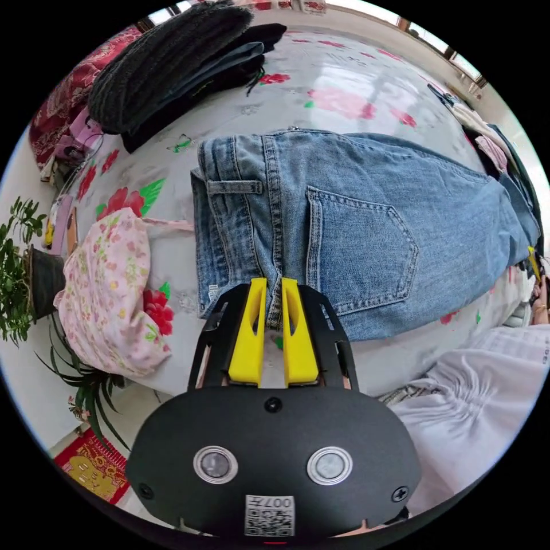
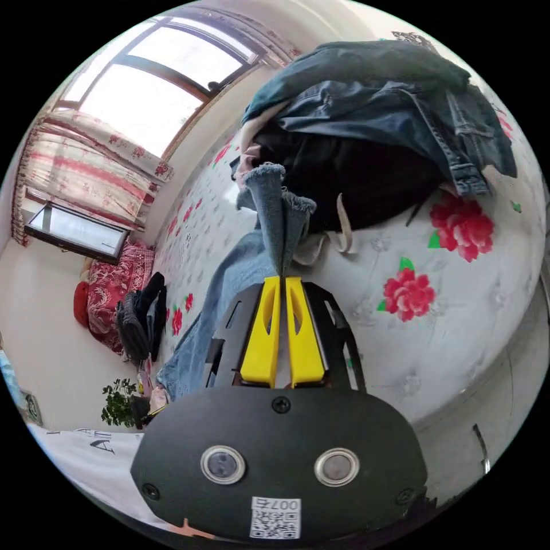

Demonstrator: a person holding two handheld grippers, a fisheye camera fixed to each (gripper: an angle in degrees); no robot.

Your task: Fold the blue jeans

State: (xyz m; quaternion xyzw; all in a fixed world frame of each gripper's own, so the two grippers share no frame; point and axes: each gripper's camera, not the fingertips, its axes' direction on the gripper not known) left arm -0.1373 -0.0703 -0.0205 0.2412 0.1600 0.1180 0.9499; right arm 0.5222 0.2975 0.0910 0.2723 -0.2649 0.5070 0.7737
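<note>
The blue jeans point(image 1: 366, 229) are lying halved lengthwise on the flowered bed point(image 1: 344, 86). The left tongs point(image 1: 274, 282) are pinching the seat edge; the right tongs point(image 2: 281, 279) are clamping both hems point(image 2: 281, 212). Carrying the hems toward the waistband, level and taut, should be keeping the fold square.

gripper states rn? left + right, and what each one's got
Left gripper: shut on the blue jeans, at the waist end.
Right gripper: shut on the blue jeans, at the frayed leg hems, lifted off the bed.
</note>
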